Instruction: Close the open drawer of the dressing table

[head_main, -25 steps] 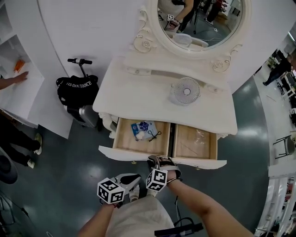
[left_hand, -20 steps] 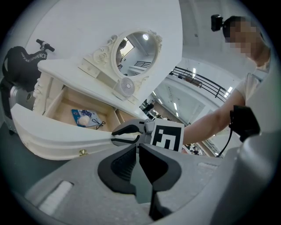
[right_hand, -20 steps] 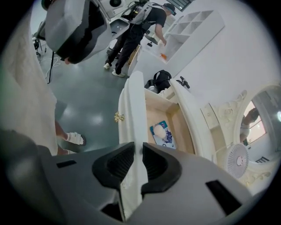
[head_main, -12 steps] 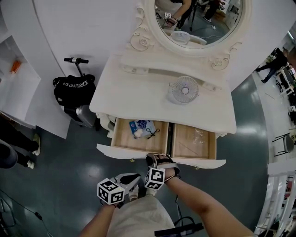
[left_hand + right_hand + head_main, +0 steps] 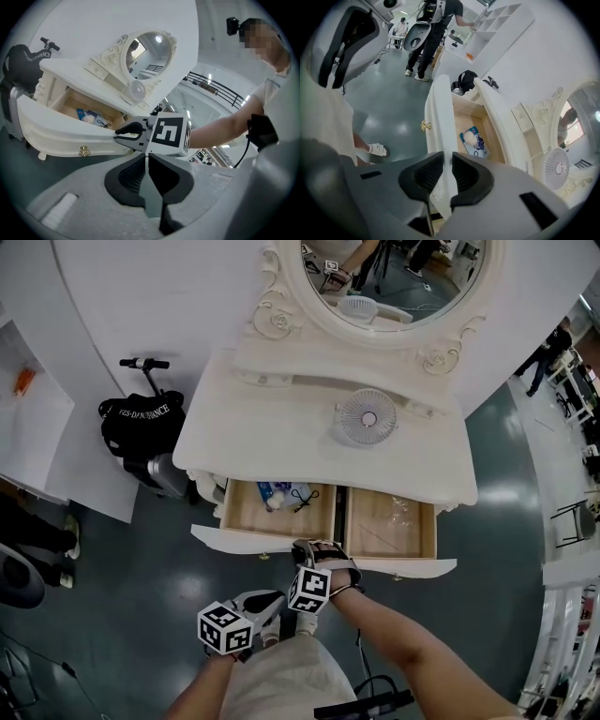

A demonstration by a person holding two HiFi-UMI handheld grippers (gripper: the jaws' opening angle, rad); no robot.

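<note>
The white dressing table [image 5: 272, 442] has its wide drawer [image 5: 375, 526] pulled out, showing two wooden compartments. A blue packet [image 5: 281, 495] lies in the left one. My right gripper [image 5: 314, 549] is at the middle of the drawer front [image 5: 239, 542]. Its jaws have just been closing, and the panel's top edge [image 5: 439, 117] now sits pinched between the pads of the right gripper [image 5: 447, 161]. My left gripper [image 5: 267, 604] hangs lower, near my body and apart from the drawer. The left gripper [image 5: 146, 161] is shut on nothing.
A small round fan [image 5: 366, 418] stands on the table top below the oval mirror [image 5: 394, 277]. A black bag [image 5: 139, 423] on a scooter and a grey case [image 5: 164, 474] stand left of the table. Brass knobs [image 5: 425, 125] stick out of the drawer front.
My right gripper has moved toward the table with the drawer front, and less of the drawer's inside shows. The left gripper has stayed put.
</note>
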